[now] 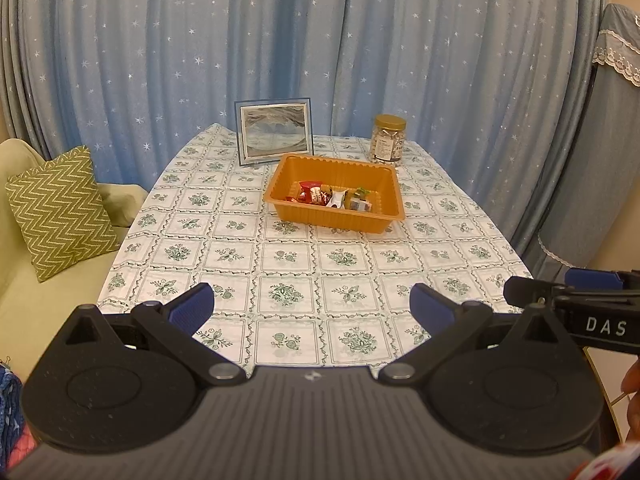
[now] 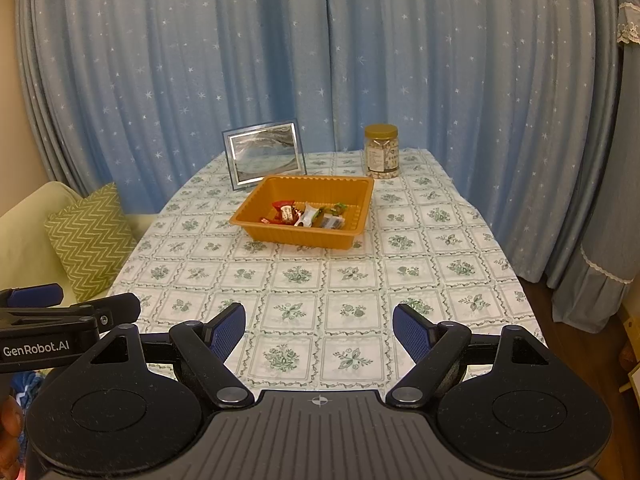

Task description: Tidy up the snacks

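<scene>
Left wrist view: snacks (image 1: 332,196) in tray (image 1: 384,216), well beyond open left tongs (image 1: 312,306).

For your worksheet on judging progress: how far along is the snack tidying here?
Done: wrapped snacks lie in the orange tray. In hand: nothing; left gripper and right gripper are open and empty, short of the tray. Left: possibly the jar behind it.

On the side of the right gripper (image 1: 592,300), seen from the left one, white letters say "DAS". On the side of the left gripper (image 2: 48,316), seen from the right one, white letters say "GenRobot.AI". The jar (image 1: 387,139) at the back of the table has a label, but its words are too small to read.
</scene>
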Motion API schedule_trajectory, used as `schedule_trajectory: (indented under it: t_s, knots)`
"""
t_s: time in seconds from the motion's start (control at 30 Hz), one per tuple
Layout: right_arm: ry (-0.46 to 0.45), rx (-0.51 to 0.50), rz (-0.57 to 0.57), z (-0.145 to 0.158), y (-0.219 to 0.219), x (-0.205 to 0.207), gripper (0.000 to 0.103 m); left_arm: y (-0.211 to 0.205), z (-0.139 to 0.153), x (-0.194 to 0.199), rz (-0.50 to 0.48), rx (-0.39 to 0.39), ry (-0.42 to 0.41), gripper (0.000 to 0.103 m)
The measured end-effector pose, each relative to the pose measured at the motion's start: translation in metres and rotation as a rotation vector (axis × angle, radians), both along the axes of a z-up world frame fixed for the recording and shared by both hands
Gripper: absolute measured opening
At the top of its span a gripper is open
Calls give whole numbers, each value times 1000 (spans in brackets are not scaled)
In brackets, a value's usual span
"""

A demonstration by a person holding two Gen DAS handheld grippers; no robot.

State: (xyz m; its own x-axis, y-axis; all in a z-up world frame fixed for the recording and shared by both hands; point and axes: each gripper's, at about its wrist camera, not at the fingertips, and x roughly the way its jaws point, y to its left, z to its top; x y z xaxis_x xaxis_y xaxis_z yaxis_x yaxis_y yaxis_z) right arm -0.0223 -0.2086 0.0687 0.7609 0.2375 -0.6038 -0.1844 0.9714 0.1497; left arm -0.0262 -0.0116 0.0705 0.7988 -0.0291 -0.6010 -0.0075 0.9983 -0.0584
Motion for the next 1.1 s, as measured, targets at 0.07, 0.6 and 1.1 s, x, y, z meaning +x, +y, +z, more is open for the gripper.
schedule_trajectory:
  t_s: [0.07,0.6,1.1]
  knots:
    - [1,1,-1,-1,-1,1,81,0,0,0,0,1,0,103]
    - [3,7,-5,-2,-3,1,81,-1,-4,-2,-4,3,3,103]
    - [4,8,-5,-2,-3,1,81,-2,-6,-2,-8,-5,7,103]
